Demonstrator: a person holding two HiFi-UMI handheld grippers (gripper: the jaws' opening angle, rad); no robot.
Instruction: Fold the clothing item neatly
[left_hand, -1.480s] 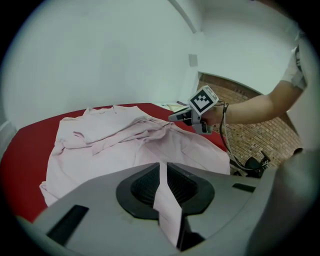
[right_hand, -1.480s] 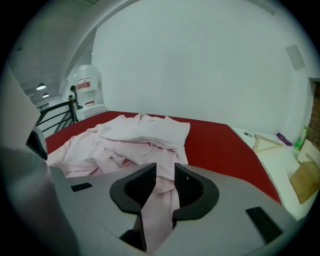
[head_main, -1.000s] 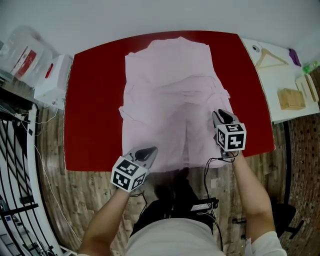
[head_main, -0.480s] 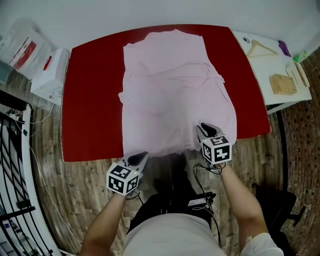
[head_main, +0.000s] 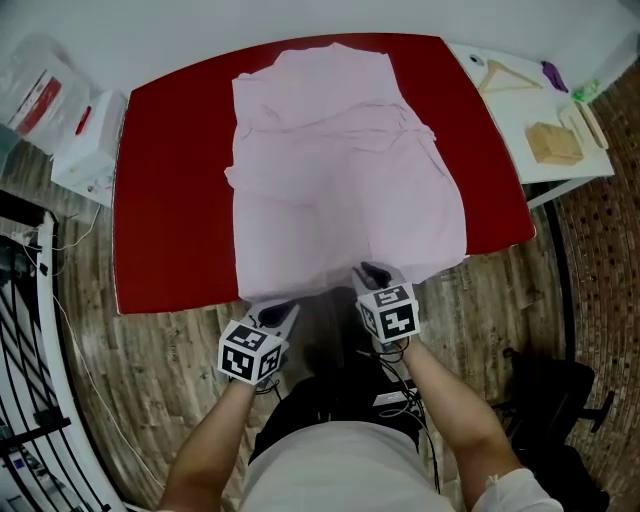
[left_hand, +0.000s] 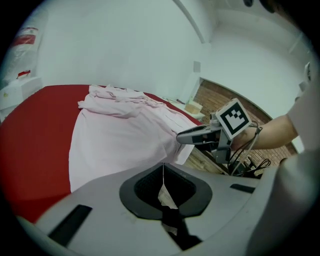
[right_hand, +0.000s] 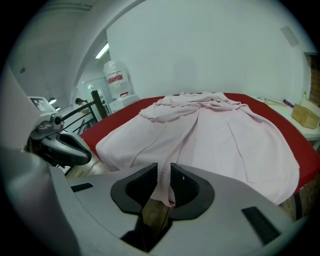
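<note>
Pink garment (head_main: 340, 180) is lying flat on the red counter (head_main: 170, 200), its long axis running away from the person, bunched top end pointing at the far edge, hem reaching the near edge. Left gripper (head_main: 282, 312) is pinching the hem near its left corner, fingers tight together on the cloth; right gripper (head_main: 372, 272) is clamping a hem fold nearer the middle. Versus a second ago, both grippers are sitting closer to the person, the right one further inward.
</note>
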